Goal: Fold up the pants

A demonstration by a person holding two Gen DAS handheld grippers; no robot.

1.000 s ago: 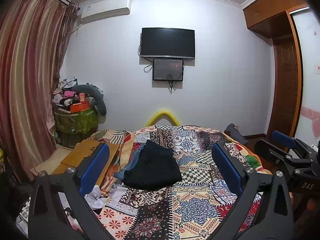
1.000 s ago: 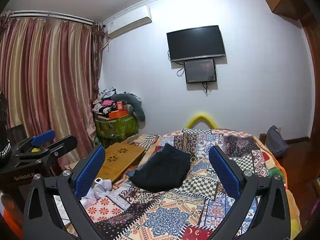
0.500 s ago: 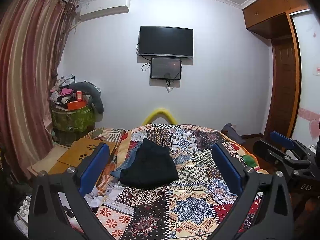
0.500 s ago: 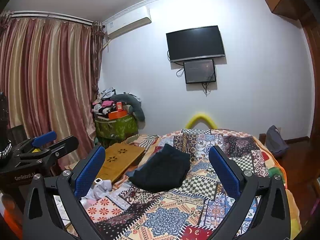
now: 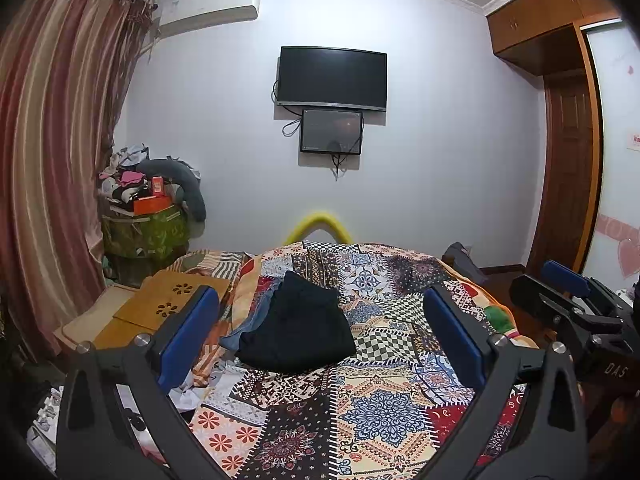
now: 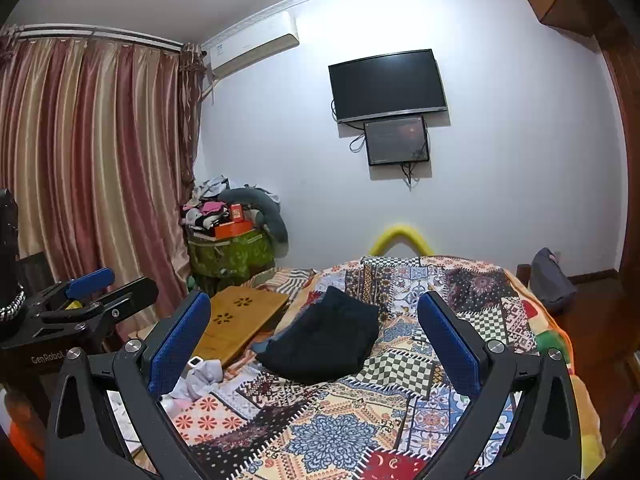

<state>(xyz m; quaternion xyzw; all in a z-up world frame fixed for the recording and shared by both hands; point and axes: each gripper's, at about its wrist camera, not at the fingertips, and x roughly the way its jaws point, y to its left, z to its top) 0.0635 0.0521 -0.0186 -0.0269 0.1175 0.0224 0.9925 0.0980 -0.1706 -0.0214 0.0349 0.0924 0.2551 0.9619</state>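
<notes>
Black pants (image 5: 298,328) lie folded in a compact pile on the patchwork bedspread (image 5: 372,408), also in the right wrist view (image 6: 326,340). A bit of blue denim (image 5: 244,330) shows under their left side. My left gripper (image 5: 320,332) is open and empty, held back from the bed, well short of the pants. My right gripper (image 6: 314,340) is open and empty, likewise clear of them. Each gripper shows in the other's view: the right one (image 5: 568,300), the left one (image 6: 92,292).
A wooden lap desk (image 5: 160,308) lies left of the bed. White crumpled cloth (image 6: 200,376) sits at the bed's left edge. A cluttered green bin (image 6: 230,252) stands by the striped curtain (image 6: 92,168). A TV (image 5: 332,78) hangs on the far wall.
The left wrist view has shifted slightly, so the room sits a little to the left. The right gripper and the pants have not moved. Both grippers stay open.
</notes>
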